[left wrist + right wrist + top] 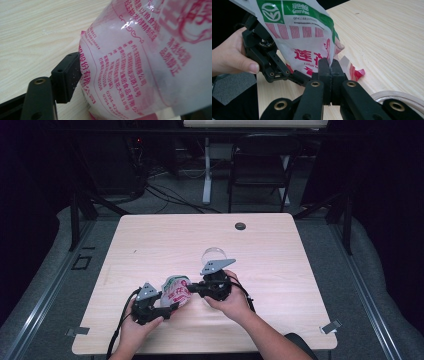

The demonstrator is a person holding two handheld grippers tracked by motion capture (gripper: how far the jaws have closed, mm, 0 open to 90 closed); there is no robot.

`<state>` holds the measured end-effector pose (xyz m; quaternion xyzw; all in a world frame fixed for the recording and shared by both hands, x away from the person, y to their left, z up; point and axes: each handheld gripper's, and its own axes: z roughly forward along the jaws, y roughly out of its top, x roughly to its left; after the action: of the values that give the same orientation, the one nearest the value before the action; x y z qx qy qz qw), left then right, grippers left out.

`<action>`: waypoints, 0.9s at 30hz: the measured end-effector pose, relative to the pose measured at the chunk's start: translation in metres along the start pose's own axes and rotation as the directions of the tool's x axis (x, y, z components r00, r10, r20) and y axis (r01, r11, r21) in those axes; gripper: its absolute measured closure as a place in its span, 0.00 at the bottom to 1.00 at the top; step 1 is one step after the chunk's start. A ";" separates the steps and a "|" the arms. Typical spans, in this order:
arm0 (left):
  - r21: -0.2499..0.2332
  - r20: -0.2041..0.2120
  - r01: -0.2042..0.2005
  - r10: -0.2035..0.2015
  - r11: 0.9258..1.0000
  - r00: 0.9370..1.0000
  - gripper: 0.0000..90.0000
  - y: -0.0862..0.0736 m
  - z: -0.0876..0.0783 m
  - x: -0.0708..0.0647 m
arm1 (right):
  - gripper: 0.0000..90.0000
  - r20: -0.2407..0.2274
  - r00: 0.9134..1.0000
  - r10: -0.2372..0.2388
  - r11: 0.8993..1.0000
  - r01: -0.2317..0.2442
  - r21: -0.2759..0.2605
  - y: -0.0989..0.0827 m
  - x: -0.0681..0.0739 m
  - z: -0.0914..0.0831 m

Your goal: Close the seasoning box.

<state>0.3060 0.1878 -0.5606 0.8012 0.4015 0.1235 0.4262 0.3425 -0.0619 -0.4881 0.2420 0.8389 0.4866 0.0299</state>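
Up close, bag [304, 35] bears green logo.

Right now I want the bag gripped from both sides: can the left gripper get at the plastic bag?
Probably yes. The left gripper has open jaws right at the plastic bag, one pad against the film; the right gripper pinches the other edge, with nothing between.

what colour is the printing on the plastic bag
Mostly pinkish-red characters on the white plastic bag, with a green band at its top; clearest in the right gripper view.
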 end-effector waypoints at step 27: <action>0.116 0.004 -0.051 0.051 0.992 0.999 0.26 -0.007 0.030 0.004 | 1.00 0.012 1.000 -0.014 1.000 0.014 0.006 -0.002 0.003 0.001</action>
<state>0.3210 0.1755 -0.5851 0.8347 0.3869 0.1104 0.3760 0.3395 -0.0610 -0.4895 0.2391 0.8418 0.4825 0.0377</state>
